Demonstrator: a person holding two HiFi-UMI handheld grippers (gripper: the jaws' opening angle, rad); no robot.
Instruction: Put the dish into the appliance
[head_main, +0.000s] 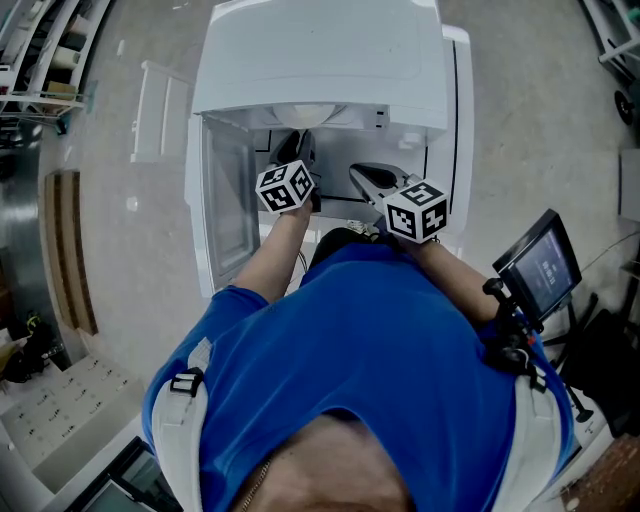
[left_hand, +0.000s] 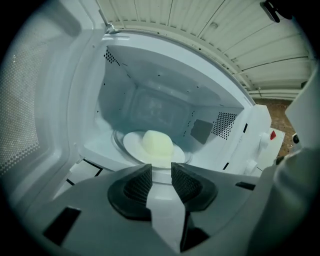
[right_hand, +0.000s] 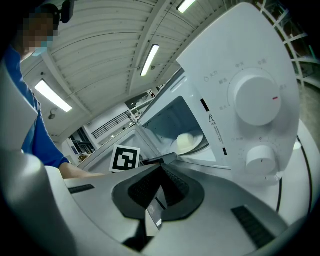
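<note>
A white microwave (head_main: 320, 60) stands with its door (head_main: 225, 205) swung open to the left. Inside, on the glass turntable, lies a white dish (left_hand: 136, 148) with a pale yellow lump (left_hand: 157, 142) on it. My left gripper (left_hand: 161, 172) is at the mouth of the cavity, its jaws a little apart and open, just short of the dish's near rim. In the head view it is at the opening (head_main: 297, 152). My right gripper (right_hand: 161, 170) is shut on nothing, in front of the control panel (right_hand: 250, 100). The dish (right_hand: 189, 142) also shows in the right gripper view.
Two white dials (right_hand: 255, 97) (right_hand: 261, 160) sit on the panel right of the cavity. A small screen on a stand (head_main: 545, 262) is at my right, and metal shelving (head_main: 40, 60) at the far left. The person's blue shirt (head_main: 370, 350) fills the lower head view.
</note>
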